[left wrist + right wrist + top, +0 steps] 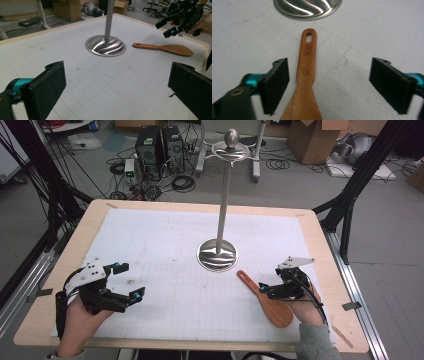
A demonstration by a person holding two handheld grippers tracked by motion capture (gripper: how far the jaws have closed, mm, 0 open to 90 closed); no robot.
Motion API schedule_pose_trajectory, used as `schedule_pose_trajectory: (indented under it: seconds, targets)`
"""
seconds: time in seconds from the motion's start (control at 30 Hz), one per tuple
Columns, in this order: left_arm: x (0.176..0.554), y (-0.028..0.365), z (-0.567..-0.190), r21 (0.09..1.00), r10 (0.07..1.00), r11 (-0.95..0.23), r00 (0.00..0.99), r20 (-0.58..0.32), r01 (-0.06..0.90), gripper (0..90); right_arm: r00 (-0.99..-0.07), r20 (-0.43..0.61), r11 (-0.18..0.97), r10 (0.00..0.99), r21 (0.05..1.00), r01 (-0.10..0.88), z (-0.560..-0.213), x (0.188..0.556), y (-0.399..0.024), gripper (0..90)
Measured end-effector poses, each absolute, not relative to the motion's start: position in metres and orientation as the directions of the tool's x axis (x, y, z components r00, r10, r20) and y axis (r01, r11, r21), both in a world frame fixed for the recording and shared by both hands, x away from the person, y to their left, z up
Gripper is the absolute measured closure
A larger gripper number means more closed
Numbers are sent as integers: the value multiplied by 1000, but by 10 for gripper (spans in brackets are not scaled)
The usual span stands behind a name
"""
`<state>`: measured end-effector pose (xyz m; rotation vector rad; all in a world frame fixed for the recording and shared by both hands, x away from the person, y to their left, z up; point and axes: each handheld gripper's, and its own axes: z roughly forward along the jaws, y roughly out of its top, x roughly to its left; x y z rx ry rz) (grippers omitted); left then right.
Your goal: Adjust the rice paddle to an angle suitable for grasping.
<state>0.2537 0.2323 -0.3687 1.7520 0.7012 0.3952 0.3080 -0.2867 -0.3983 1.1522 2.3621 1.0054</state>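
Note:
A wooden spatula (265, 299) lies flat on the white grid mat, its handle end with a hole pointing toward the round steel base (217, 255) of a tall metal stand. My right gripper (270, 289) hovers just over the spatula's handle. In the right gripper view its jaws stand wide apart around the spatula (305, 75), which sits nearer the left jaw and touches neither pad. My left gripper (131, 280) rests at the mat's left side, open and empty. The left gripper view looks across at the stand base (105, 46), the spatula (162, 47) and the right gripper (170, 27).
The stand's pole (223, 205) rises from the mat's middle to a knobbed top. The white mat (165, 235) covers most of the wooden table (320, 245). Beyond the far edge are computer towers (159, 145), cables and cardboard boxes on the floor. Black frame struts flank the table.

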Motion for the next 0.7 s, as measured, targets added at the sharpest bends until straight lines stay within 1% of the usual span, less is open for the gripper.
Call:
schedule_pose_trajectory:
  seconds: [0.1, 0.17, 0.7]
  targets:
    - [253, 233, -370, 950, 642, -172, 761, -93, 260, 20, -591, 25, 392, 807, 724, 567, -397, 310, -285, 122]
    - [252, 234, -370, 950, 642, -173, 762, -91, 259, 20, -584, 25, 390, 812, 721, 573, -397, 310, -284, 122]
    - [244, 247, -371, 949, 668, -168, 739, -89, 266, 20, -630, 12, 463, 776, 667, 584, -397, 319, -262, 131]
